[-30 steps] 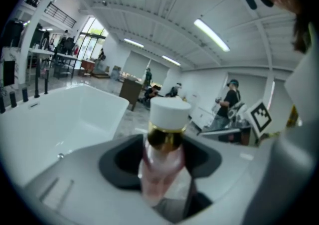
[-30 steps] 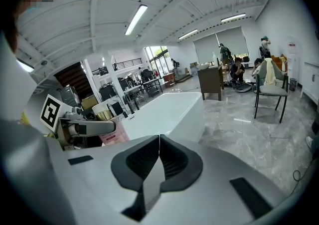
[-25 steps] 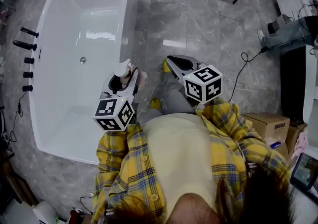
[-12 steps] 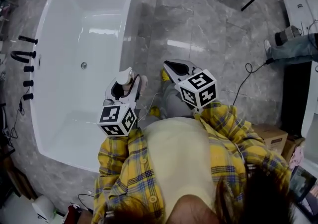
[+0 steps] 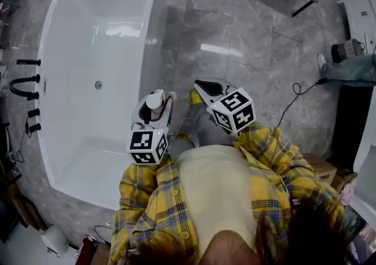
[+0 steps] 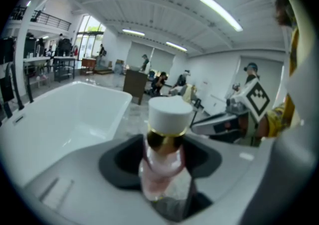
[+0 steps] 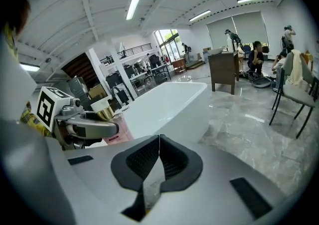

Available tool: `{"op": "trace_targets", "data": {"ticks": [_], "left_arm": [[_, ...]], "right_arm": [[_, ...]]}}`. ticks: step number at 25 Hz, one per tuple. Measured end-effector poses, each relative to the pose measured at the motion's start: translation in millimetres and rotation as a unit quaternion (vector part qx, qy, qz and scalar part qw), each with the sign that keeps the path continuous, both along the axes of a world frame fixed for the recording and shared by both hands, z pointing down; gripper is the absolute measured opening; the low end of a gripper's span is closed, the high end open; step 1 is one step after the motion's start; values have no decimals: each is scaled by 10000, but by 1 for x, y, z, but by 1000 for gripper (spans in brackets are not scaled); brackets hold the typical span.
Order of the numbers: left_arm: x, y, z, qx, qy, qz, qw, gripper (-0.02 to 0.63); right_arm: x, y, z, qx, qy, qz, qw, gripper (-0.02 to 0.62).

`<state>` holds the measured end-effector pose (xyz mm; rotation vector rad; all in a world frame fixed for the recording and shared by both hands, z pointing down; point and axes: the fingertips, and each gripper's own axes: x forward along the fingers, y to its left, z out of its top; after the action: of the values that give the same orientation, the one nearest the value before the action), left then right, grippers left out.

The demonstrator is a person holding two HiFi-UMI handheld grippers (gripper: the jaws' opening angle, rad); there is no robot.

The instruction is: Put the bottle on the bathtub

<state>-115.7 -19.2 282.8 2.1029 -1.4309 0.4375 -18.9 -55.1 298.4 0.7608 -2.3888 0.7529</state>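
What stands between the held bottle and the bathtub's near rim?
Nothing visible does. The bottle, clamped in the left gripper, is close to the bathtub rim, and no object shows on the rim or in the gap between them.

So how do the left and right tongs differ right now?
The left tongs are closed on the pink, white-capped bottle; the right tongs are shut on nothing. The left tongs sit close beside the bathtub rim, while the right tongs are farther out over the grey floor. Each carries a marker cube.
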Motion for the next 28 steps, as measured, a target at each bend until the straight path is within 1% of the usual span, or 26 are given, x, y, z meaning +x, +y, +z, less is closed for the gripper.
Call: {"op": "trace_targets", "data": {"ticks": [3, 7, 10, 13, 16, 20, 24, 28], "left_arm": [[6, -19, 18, -63, -172, 106, 9998, 225], [10, -39, 43, -252, -104, 173, 9995, 225], [13, -53, 58, -313, -107, 216, 9992, 225], [15, -65, 76, -334, -151, 142, 9992, 225], [16, -74, 99, -452, -99, 31, 9989, 225], [16, -82, 129, -615, -53, -97, 9980, 225], [19, -83, 160, -697, -199, -76, 9973, 225], [13, -82, 194, -946, -184, -231, 9951, 224]], "right_arm": [[3, -17, 14, -30, 75, -41, 10000, 15], [5, -34, 42, -40, 271, -92, 9996, 15], [6, -43, 61, -117, 344, -88, 9993, 15], [7, -50, 84, -165, 455, -166, 9987, 15], [8, -55, 109, -247, 595, -188, 9977, 15], [8, -60, 141, -403, 675, -51, 9969, 15], [10, -62, 170, -577, 730, 97, 9956, 15], [7, -63, 193, -741, 710, 264, 9944, 15]]}}
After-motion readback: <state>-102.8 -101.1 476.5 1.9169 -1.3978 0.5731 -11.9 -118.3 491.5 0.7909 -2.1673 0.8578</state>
